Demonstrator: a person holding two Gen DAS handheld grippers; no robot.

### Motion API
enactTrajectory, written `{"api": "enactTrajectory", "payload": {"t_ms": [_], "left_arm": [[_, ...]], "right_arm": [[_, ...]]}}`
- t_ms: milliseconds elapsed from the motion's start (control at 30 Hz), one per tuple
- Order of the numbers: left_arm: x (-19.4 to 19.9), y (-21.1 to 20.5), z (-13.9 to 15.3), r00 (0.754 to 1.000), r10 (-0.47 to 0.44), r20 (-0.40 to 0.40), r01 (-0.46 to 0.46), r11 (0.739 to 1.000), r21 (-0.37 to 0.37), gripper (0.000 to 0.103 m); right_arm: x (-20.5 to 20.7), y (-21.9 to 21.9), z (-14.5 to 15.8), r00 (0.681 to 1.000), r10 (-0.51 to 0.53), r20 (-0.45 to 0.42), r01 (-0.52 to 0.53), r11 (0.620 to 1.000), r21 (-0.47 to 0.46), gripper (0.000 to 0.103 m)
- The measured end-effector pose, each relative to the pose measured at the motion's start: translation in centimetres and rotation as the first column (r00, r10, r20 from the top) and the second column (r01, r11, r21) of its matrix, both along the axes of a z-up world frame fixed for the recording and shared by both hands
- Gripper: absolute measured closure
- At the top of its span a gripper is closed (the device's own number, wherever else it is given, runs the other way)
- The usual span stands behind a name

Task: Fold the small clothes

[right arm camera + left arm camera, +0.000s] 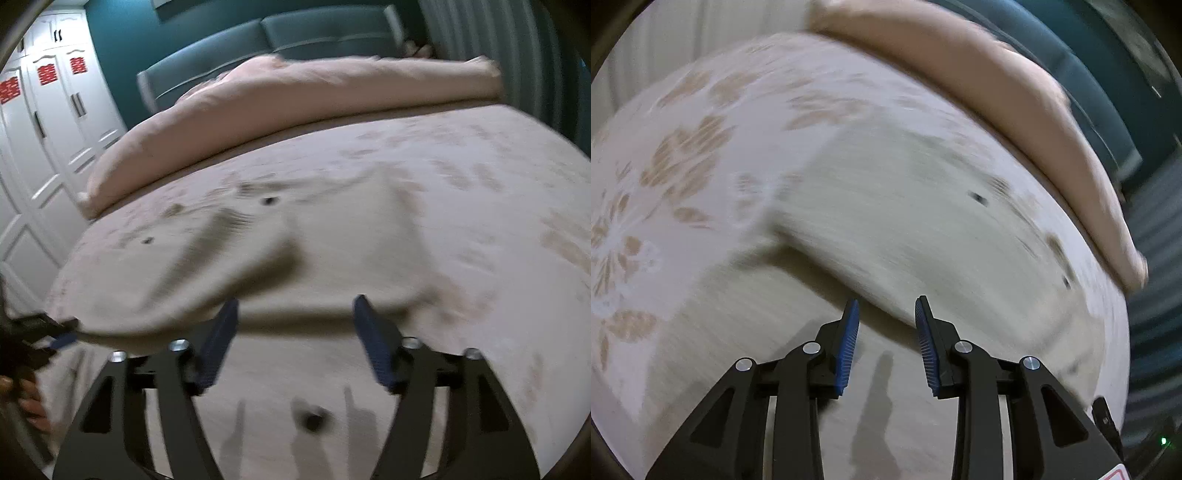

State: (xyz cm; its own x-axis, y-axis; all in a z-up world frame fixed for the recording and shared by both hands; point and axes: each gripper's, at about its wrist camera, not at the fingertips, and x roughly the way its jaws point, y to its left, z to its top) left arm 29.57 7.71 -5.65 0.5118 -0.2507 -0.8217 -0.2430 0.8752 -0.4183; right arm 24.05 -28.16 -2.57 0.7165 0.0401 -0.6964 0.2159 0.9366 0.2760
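Flanking the pale garment [229, 266], a rolled pink duvet [295, 96], teal headboard [295, 33].

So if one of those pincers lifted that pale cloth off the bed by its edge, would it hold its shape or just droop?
It would probably droop: the beige garment already lies in soft folds on the flowered bedspread. It looks thin, so likely light for its size. Pushed, it would probably bunch up rather than slide. Both the left gripper and right gripper stand open, holding nothing.
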Motion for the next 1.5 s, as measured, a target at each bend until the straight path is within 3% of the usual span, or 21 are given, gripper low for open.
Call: {"api": "enactTrajectory", "payload": {"t_ms": [67,200,267,300,333,367,400,467,567,633,667,733,867,933,1033,1067,1200,1267,1333,1400,1500], "left_arm": [[0.7,1.9,-0.7,0.997,0.07,-0.024,-0.07,0.997,-0.033,0.073],[0.7,3.9,-1.4,0.994,0.103,-0.041,-0.107,0.988,-0.112,0.073],[0.9,4.2,-2.2,0.993,0.111,-0.042,-0.116,0.98,-0.159,0.074],[1.1,4.2,-2.4,0.993,0.117,-0.034,-0.121,0.977,-0.176,0.077],[1.3,4.3,-2.3,0.992,0.125,-0.02,-0.127,0.975,-0.183,0.09],[1.6,4.6,-1.8,0.991,0.132,-0.007,-0.131,0.975,-0.18,0.098],[1.3,4.6,-1.1,0.99,0.139,0.009,-0.135,0.975,-0.177,0.098],[1.0,4.8,0.3,0.984,0.16,0.075,-0.145,0.973,-0.178,0.098],[0.8,3.5,1.4,0.982,0.12,0.145,-0.107,0.99,-0.09,0.098],[0.8,2.2,0.5,0.99,0.072,0.124,-0.066,0.996,-0.054,0.097],[0.9,1.5,-0.6,0.994,0.06,0.087,-0.057,0.998,-0.036,0.097],[0.9,0.6,-2.2,0.997,0.057,0.056,-0.056,0.998,-0.011,0.097],[0.1,-0.6,-1.9,0.993,0.024,0.112,-0.034,0.995,0.089,0.096],[0.2,-0.6,-1.9,0.993,0.01,0.114,-0.022,0.995,0.102,0.094],[0.2,-0.6,-1.9,0.992,-0.001,0.124,-0.012,0.994,0.107,0.091],[0.2,-0.6,-2.0,0.991,-0.009,0.135,-0.006,0.994,0.112,0.091],[-0.8,0.2,-3.2,0.981,0.008,0.195,-0.02,0.998,0.061,0.09],[-0.8,0.3,-3.4,0.978,0.017,0.209,-0.026,0.999,0.04,0.09],[-1.0,0.3,-3.5,0.975,0.021,0.22,-0.029,0.999,0.035,0.09],[-1.1,0.4,-3.6,0.973,0.023,0.229,-0.03,0.999,0.027,0.09],[-1.3,0.7,-3.8,0.969,0.029,0.247,-0.031,1.0,0.003,0.09]], "right_arm": [[2.4,0.8,-0.2,0.999,0.023,-0.04,-0.021,0.999,0.045,0.031],[6.6,0.6,-2.4,0.99,-0.02,-0.139,0.042,0.987,0.158,0.031],[8.2,0.3,-3.6,0.981,-0.054,-0.188,0.085,0.983,0.163,0.043],[8.7,0.3,-3.8,0.979,-0.059,-0.197,0.089,0.985,0.146,0.054],[9.3,0.6,-3.6,0.978,-0.05,-0.204,0.075,0.99,0.116,0.08],[9.7,0.7,-3.1,0.978,-0.032,-0.204,0.057,0.991,0.118,0.096],[9.9,0.6,-2.3,0.983,-0.016,-0.185,0.044,0.988,0.147,0.095],[8.7,-0.1,1.9,1.0,-0.022,-0.02,0.026,0.979,0.204,0.095],[4.8,-1.2,6.4,0.977,-0.028,0.212,-0.015,0.98,0.2,0.096],[4.4,-2.1,3.9,0.987,-0.062,0.145,0.045,0.992,0.118,0.096],[5.0,-2.8,1.2,0.996,-0.073,0.045,0.067,0.99,0.121,0.096],[5.5,-4.4,-5.4,0.979,-0.103,-0.174,0.133,0.977,0.166,0.096],[3.2,-4.4,-2.4,0.994,-0.11,-0.029,0.113,0.962,0.248,0.096],[2.7,-4.0,-1.2,0.995,-0.096,0.025,0.089,0.975,0.202,0.095],[3.9,-4.6,-5.6,0.988,-0.08,-0.133,0.097,0.986,0.132,0.097],[3.6,-5.0,-6.3,0.991,-0.078,-0.112,0.095,0.983,0.156,0.097],[1.7,-4.2,-1.7,0.983,-0.18,-0.036,0.182,0.98,0.078,0.09],[2.1,-2.2,0.5,0.993,-0.12,0.018,0.119,0.992,0.049,0.089],[4.7,1.5,2.2,0.999,0.046,0.019,-0.046,0.998,0.037,0.084],[7.8,5.5,3.3,0.978,0.207,0.029,-0.208,0.978,0.031,0.068],[13.0,11.6,3.5,0.912,0.407,0.043,-0.41,0.906,0.107,0.064]]}}
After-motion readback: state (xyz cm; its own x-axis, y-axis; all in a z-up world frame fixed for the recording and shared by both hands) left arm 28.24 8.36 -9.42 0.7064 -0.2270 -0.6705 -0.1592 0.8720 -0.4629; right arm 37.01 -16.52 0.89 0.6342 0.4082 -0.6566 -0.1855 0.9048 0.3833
